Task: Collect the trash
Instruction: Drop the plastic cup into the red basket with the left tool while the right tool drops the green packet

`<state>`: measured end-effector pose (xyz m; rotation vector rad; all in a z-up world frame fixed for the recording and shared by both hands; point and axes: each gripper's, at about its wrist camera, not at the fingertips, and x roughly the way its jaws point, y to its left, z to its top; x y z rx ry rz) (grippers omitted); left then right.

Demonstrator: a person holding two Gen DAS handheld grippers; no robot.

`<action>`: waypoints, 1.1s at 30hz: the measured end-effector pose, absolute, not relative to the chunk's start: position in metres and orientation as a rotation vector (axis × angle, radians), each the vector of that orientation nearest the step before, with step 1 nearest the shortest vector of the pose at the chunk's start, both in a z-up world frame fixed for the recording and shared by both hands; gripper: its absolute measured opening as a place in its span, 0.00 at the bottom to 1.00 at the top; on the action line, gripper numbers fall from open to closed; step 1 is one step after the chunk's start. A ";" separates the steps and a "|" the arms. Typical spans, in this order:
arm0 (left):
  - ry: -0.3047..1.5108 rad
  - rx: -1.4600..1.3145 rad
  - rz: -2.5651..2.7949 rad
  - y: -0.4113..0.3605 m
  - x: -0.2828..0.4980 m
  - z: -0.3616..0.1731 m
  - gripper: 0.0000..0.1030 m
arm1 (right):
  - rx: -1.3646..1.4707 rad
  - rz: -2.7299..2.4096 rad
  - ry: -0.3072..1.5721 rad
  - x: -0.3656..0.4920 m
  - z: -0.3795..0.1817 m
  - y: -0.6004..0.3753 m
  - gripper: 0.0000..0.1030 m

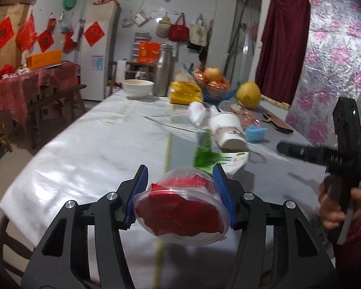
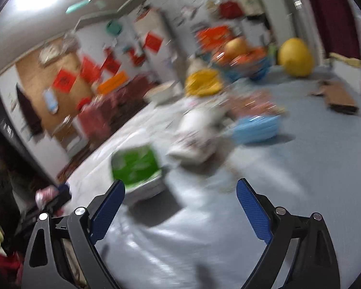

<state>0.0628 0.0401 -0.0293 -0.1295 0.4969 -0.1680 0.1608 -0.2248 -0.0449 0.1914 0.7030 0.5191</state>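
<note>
My left gripper [image 1: 180, 169] is shut on a clear plastic cup [image 1: 183, 212] with crumpled red wrapping inside, its blue pads pressing both sides, lifted above the white-covered table [image 1: 96, 149]. Beyond it lie a green packet [image 1: 205, 154], a tipped white paper cup [image 1: 228, 130], a blue item [image 1: 255, 132] and a white crumpled wrapper [image 1: 197, 113]. In the blurred right wrist view my right gripper [image 2: 180, 183] is open and empty above the table, with the green packet [image 2: 134, 166] ahead to its left and the paper cup [image 2: 195, 134] further on. The right gripper [image 1: 280, 147] also shows in the left wrist view, held by a hand [image 1: 334, 207].
At the table's far end stand a yellow bag [image 1: 185, 92], a fruit bowl [image 1: 216, 91], a yellow pomelo [image 1: 249, 95], a white bowl [image 1: 138, 88] and a metal canister [image 1: 164, 72]. Cardboard [image 1: 276, 121] lies at the right edge. A bench and a red-draped side table [image 1: 36, 82] stand to the left.
</note>
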 end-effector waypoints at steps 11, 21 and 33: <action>0.490 -0.195 -0.034 0.109 0.032 -0.030 0.54 | 0.303 0.578 0.914 0.209 -0.078 -0.159 0.25; 0.517 -0.245 0.096 0.186 -0.013 -0.038 0.54 | 0.174 0.610 0.796 0.181 -0.052 -0.115 0.21; 0.682 -0.330 0.193 0.260 -0.056 -0.094 0.54 | 0.057 0.780 0.772 0.138 -0.025 -0.027 0.21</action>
